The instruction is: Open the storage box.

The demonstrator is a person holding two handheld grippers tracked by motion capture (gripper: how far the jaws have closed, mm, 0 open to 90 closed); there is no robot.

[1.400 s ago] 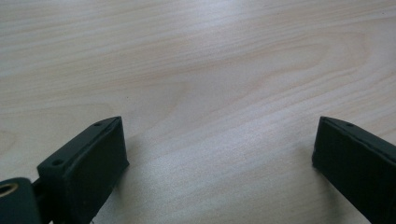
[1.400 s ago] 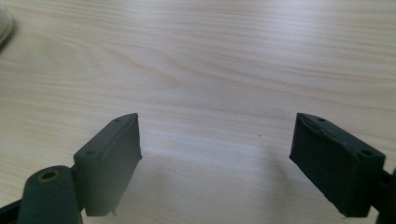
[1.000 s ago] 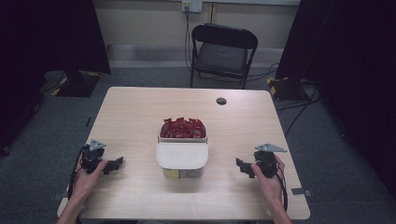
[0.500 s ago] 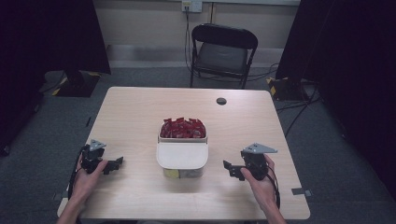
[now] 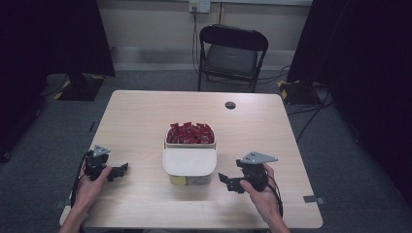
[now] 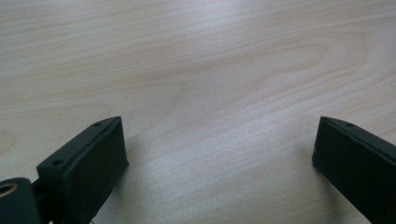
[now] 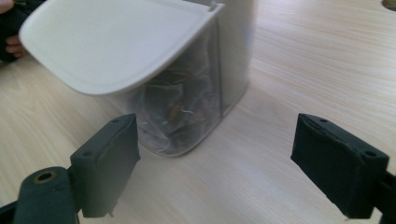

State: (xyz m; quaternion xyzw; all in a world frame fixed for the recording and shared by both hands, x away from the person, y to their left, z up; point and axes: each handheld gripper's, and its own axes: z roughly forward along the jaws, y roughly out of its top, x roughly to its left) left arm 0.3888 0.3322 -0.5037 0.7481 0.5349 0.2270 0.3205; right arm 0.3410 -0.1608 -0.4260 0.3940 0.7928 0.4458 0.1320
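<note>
Worktop: pale wood-grain top, seen from above in the high view; a small dark round fitting sits near its far edge.
Container: white and translucent box at the middle of the worktop, slightly towards the person's side. Its white lid is hinged up and leans over the near half. In the right gripper view the lid overhangs a translucent wall, through which pale contents show, too blurred to name.
Red packets: a heap of red wrapped pieces fills the far, uncovered half of the container.
Left tool: held in the person's left hand at the near left of the worktop, well apart from the container, pointing towards the middle. In the left gripper view its jaws stand wide apart over bare wood, with nothing between them.
Right tool: held in the person's right hand at the near right, just beside the container's right near corner, pointing towards it. Its jaws have just been opening a little; in the right gripper view they stand apart, the left jaw close in front of the container wall, without a visible touch. Nothing lies between them, and nothing is held.
Chair: black folding chair on the grey floor beyond the worktop's far edge.
Surroundings: dark curtains at both sides; cables on the floor at the right.
</note>
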